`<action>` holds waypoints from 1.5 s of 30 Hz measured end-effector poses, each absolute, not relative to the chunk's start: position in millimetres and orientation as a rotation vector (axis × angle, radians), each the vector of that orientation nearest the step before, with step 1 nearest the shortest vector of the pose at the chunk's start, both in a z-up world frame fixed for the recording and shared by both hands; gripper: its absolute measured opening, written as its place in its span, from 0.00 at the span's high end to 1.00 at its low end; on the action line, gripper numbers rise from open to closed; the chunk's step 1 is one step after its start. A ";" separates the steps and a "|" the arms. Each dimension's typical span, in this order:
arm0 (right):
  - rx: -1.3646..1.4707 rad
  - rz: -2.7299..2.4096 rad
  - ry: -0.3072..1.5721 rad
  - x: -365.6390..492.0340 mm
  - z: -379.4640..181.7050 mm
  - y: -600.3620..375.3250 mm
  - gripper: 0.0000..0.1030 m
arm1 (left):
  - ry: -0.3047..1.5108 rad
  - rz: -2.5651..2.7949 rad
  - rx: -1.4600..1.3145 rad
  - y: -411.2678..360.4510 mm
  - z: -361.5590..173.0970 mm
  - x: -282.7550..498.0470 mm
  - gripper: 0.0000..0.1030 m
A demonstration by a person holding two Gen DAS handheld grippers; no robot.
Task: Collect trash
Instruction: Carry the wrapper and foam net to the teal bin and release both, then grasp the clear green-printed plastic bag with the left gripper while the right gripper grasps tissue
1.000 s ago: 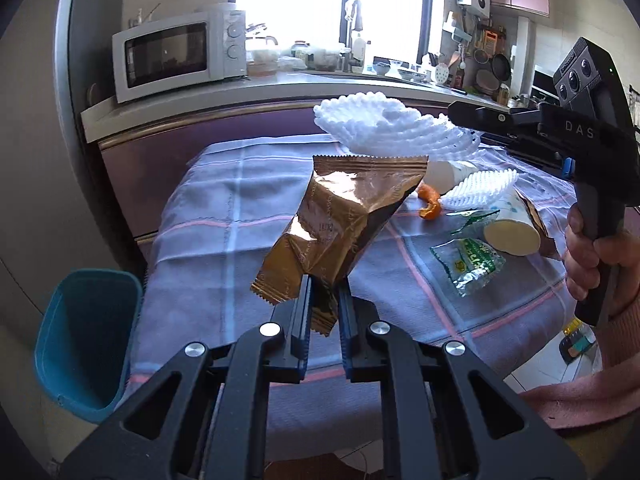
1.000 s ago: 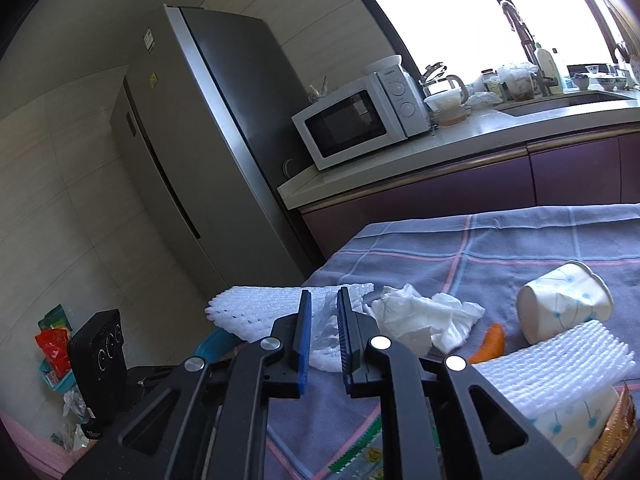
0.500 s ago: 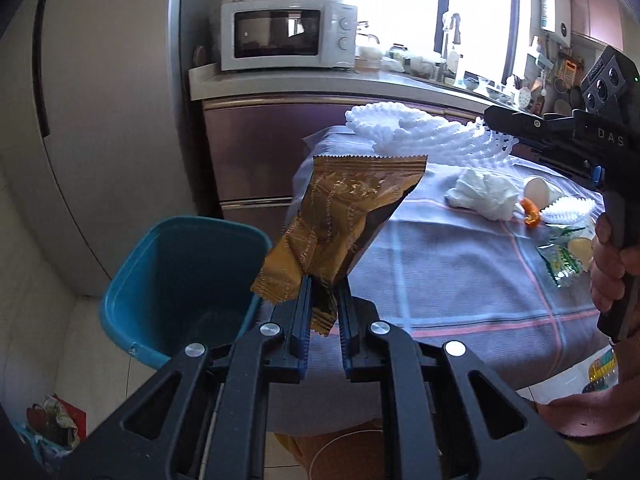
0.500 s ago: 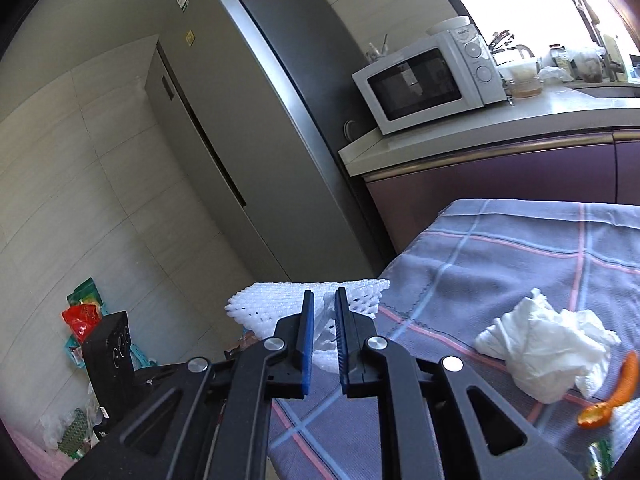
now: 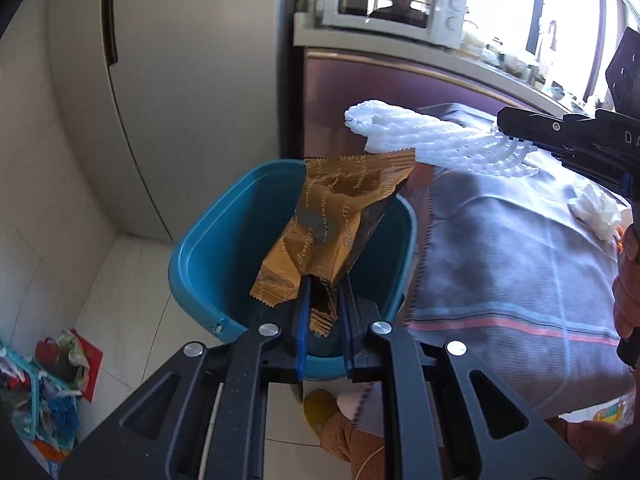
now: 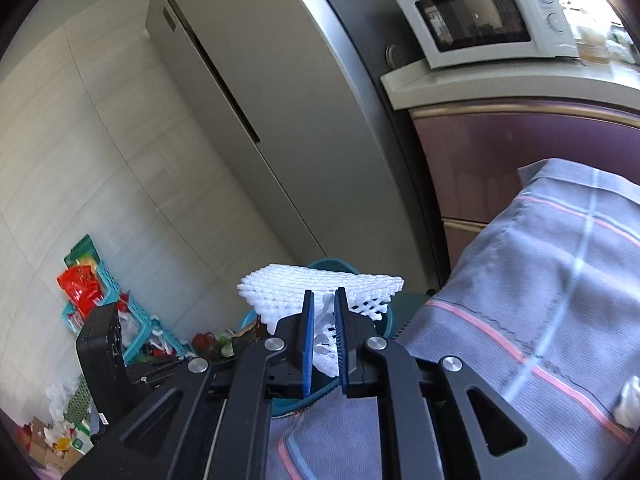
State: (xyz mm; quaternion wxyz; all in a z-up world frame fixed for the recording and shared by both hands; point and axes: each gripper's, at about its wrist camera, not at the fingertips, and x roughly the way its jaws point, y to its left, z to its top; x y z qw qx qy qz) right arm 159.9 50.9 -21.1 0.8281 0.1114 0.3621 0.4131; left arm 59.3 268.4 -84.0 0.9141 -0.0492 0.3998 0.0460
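Observation:
My left gripper [image 5: 325, 284] is shut on a gold-brown snack wrapper [image 5: 332, 224] and holds it over the open teal trash bin [image 5: 224, 236] on the floor beside the table. My right gripper [image 6: 322, 300] is shut on a white foam fruit net [image 6: 320, 282]; in the left wrist view the net [image 5: 420, 136] hangs above the table's left edge, right of the bin. The bin's rim [image 6: 332, 265] peeks out behind the net in the right wrist view. A crumpled white tissue [image 5: 596, 210] lies on the table.
The table has a grey-blue checked cloth [image 5: 520, 264]. A tall refrigerator [image 6: 280, 120] and a purple cabinet [image 5: 360, 104] with a microwave [image 6: 484, 16] stand behind the bin. Teal baskets of bags [image 6: 104, 300] sit on the floor at left.
Both grippers swung left, away from the table's middle. The wrapper now hangs over the bin and the foam net has come to the table's left edge near it. Both grips unchanged.

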 end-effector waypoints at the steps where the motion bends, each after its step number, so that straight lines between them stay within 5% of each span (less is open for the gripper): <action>1: 0.221 0.876 0.785 163.0 -23.4 59.1 0.91 | 0.838 0.109 -0.109 272.3 -88.1 64.9 0.87; 11: 0.085 0.866 0.951 183.2 -52.6 121.1 0.89 | 0.915 0.165 -0.184 296.9 -117.6 97.8 0.86; 24: 0.132 0.887 0.924 169.9 -51.3 87.3 0.68 | 0.809 0.167 -0.199 283.3 -92.8 69.4 0.64; 31: 0.162 0.843 0.789 129.1 -24.0 11.9 0.55 | 0.684 -0.017 -0.148 227.3 -52.5 61.3 0.48; 45: 0.263 0.467 0.608 48.8 10.9 -184.6 0.46 | 0.711 -0.565 -0.055 49.1 -43.1 56.9 0.41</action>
